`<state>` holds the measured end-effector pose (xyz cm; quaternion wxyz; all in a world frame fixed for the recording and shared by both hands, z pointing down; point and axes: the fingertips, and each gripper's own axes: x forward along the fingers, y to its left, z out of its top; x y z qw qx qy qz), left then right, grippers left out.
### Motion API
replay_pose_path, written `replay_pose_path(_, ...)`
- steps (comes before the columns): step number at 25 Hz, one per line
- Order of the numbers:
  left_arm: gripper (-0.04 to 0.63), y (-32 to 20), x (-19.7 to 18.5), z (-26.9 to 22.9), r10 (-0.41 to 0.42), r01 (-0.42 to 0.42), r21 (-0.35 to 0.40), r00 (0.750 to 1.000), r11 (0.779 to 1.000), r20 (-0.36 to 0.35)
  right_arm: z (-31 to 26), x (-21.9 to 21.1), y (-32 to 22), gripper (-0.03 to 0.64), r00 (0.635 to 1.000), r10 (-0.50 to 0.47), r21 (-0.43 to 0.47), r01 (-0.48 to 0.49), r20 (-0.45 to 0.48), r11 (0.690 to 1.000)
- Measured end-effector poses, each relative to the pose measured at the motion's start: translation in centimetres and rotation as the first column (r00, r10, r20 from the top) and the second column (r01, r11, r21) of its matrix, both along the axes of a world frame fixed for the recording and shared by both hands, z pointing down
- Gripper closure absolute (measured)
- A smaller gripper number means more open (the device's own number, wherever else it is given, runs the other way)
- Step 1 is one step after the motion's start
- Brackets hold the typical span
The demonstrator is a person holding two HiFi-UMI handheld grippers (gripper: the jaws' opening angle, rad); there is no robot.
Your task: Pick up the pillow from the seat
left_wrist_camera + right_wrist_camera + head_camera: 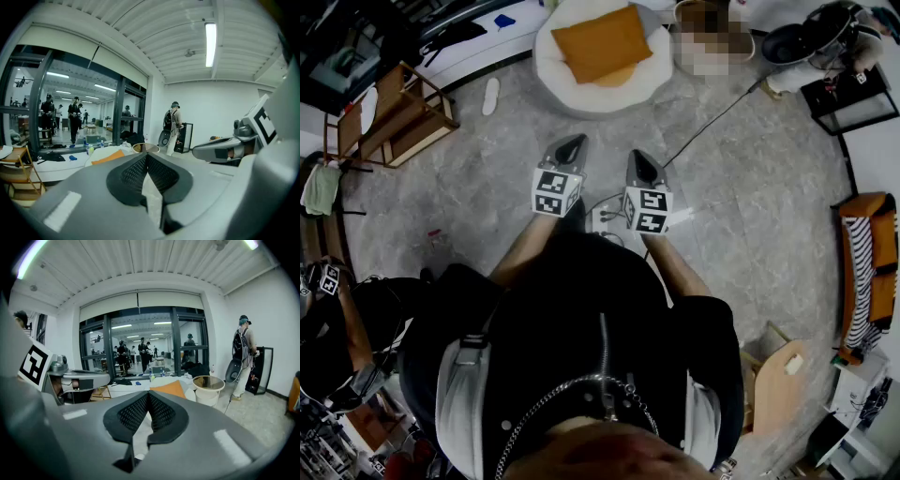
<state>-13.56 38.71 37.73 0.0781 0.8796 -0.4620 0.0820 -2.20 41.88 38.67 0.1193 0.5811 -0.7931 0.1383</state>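
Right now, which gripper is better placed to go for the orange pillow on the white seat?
Right, narrowly: the right gripper aims almost straight at the pillow; from the left gripper it lies off to the left. Both shut.

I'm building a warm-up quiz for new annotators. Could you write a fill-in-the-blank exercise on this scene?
1. The pillow is ___ in colour.
2. It lies on a round ___ seat.
3. The left gripper and the right gripper both have their jaws ___ (open or shut).
4. Between each gripper's jaws there is ___.

Missing words: orange; white; shut; nothing.
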Motion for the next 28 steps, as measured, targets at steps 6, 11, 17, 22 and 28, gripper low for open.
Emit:
replay_pose_path(6, 0.584, 0.0, -0.2, 0.3, 0.006, -0.006, -0.003, 1.0, 1.0, 0.001, 0.1, -0.2, 0.2, 0.617, 1.0, 0.009, 0.007, -0.009, -0.002, 1.0)
replay_pose_path(11, 0.584, 0.2, 0.4, 0.5, 0.022, -0.022, -0.008, 1.0, 1.0, -0.001, -0.9, 0.3, 0.3, 0.615, 0.999, 0.013, 0.08, -0.015, 0.03, 0.997)
replay_pose_path(17, 0.584, 0.5, 1.4, 0.6, 0.046, -0.046, -0.013, 0.999, 0.999, -0.002, -0.3, 0.6, 0.9, 0.616, 1.0, 0.014, 0.04, -0.015, 0.016, 0.999)
replay_pose_path(22, 0.584, -0.5, 2.2, 0.9, 0.076, -0.076, -0.025, 0.997, 0.997, 0.002, 0.2, 0.8, 0.4, 0.615, 0.999, 0.032, 0.018, -0.032, 0.027, 0.999)
replay_pose_path(28, 0.584, -3.3, 3.6, 1.5, 0.114, -0.114, -0.048, 0.994, 0.992, -0.003, 1.1, 2.0, -2.2, 0.615, 0.997, 0.058, -0.015, -0.057, 0.046, 0.998)
